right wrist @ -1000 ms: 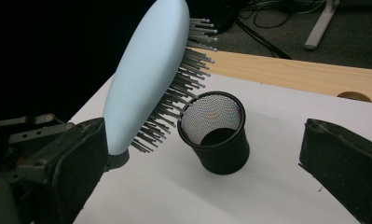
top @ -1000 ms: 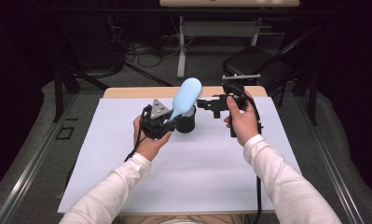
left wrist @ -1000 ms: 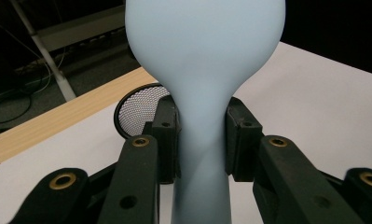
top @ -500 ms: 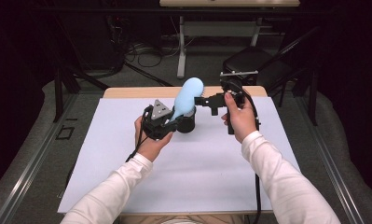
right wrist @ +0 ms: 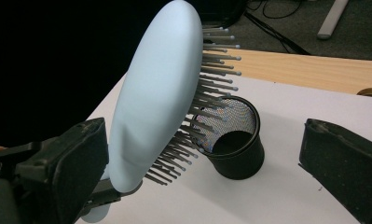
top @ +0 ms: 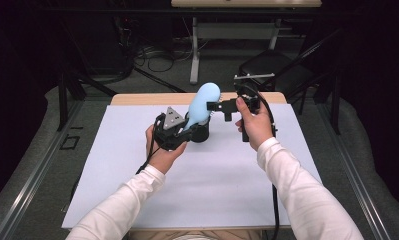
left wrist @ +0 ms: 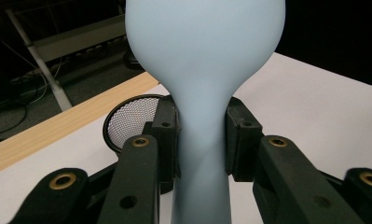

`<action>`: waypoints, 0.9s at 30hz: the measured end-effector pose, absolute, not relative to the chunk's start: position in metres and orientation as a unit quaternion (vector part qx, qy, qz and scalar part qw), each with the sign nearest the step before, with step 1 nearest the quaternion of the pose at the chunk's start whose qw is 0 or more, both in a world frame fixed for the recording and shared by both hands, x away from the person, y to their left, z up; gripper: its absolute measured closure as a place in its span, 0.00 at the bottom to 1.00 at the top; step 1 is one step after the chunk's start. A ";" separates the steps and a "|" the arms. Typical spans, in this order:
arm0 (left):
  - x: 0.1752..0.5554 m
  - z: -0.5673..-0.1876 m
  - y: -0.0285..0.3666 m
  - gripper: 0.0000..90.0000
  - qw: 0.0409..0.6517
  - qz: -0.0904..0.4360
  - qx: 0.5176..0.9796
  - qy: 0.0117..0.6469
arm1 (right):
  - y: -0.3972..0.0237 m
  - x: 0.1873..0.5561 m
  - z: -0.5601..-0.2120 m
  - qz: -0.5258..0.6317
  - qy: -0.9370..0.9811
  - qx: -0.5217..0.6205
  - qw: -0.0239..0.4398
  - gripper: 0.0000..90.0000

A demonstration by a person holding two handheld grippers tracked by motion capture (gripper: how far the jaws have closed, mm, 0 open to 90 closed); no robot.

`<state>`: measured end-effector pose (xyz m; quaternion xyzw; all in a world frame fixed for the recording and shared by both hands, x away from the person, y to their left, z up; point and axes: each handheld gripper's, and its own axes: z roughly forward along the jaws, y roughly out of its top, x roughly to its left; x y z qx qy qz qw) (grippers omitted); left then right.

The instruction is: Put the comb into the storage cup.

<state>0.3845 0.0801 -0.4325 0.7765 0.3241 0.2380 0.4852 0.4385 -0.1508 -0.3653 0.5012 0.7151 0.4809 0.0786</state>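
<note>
Barely anything is shifting since the earlier frames — the right gripper (top: 218, 106) is edging a little closer to the head of the pale blue hairbrush (top: 203, 103), while the left gripper (top: 179, 131) is keeping its place near the middle of the table's (top: 112, 190) far edge. Its jaws are pressing in on the brush's narrow neck from both sides, as the left gripper view is showing, so the brush is standing tilted up and away from the person, its head over the black mesh cup (top: 201, 133).

The right gripper's jaws are standing wide apart and gripping nothing; in its own view one jaw is sitting just behind the smooth back of the brush and the other well off beyond the bristles.

By my reading, the step in hand is a handover or a steadying of the brush head before it goes into the cup. The next move is calling for the right jaws to close across the head — back on one side, bristle tips on the other — without slipping.

The hairbrush (right wrist: 160, 93) is looking like matte, rounded plastic, an oval paddle with thin grey ball-tipped pins. The mesh cup (right wrist: 235, 140) is a fine wire cylinder with a solid rim, standing upright on the white sheet covering the wooden table.
</note>
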 end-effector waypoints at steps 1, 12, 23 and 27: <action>0.384 -0.433 0.080 0.78 0.486 0.238 0.776 0.325 | -0.151 0.439 -0.365 0.480 0.715 0.502 0.078 0.01; 0.382 -0.432 0.078 0.78 0.491 0.237 0.774 0.321 | -0.149 0.442 -0.365 0.476 0.718 0.503 0.066 0.01; 0.379 -0.432 0.075 0.78 0.494 0.236 0.775 0.315 | -0.146 0.443 -0.365 0.486 0.713 0.503 0.048 0.01; 0.377 -0.432 0.073 0.78 0.496 0.237 0.775 0.311 | -0.147 0.444 -0.365 0.494 0.708 0.503 0.040 0.03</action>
